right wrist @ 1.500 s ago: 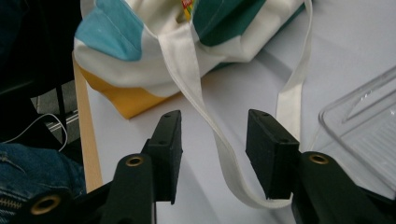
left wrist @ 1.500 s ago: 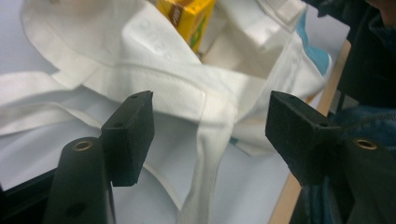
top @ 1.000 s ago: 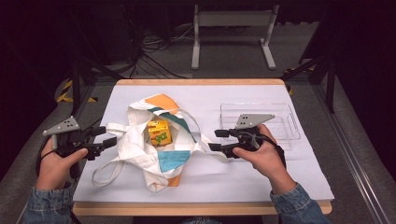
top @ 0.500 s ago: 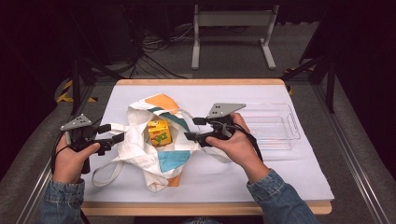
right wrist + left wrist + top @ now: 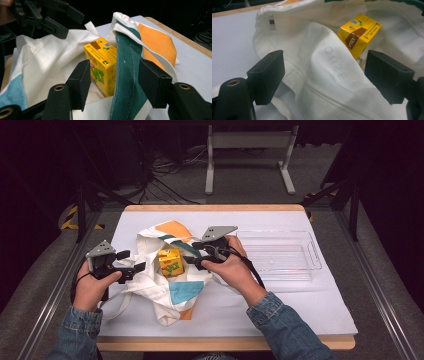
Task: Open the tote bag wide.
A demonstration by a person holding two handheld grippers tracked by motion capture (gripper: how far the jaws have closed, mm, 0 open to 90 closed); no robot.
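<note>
Right tongs moved in to one carton, both tongs spread, one bag.

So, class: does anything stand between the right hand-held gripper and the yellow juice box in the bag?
Yes. The bag's green-edged rim rises between the open jaws of the right hand-held gripper, right beside the juice box. The box's near face shows just past the left jaw.

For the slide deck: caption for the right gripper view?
Open hand-held gripper straddling bag rim beside yellow carton.
</note>
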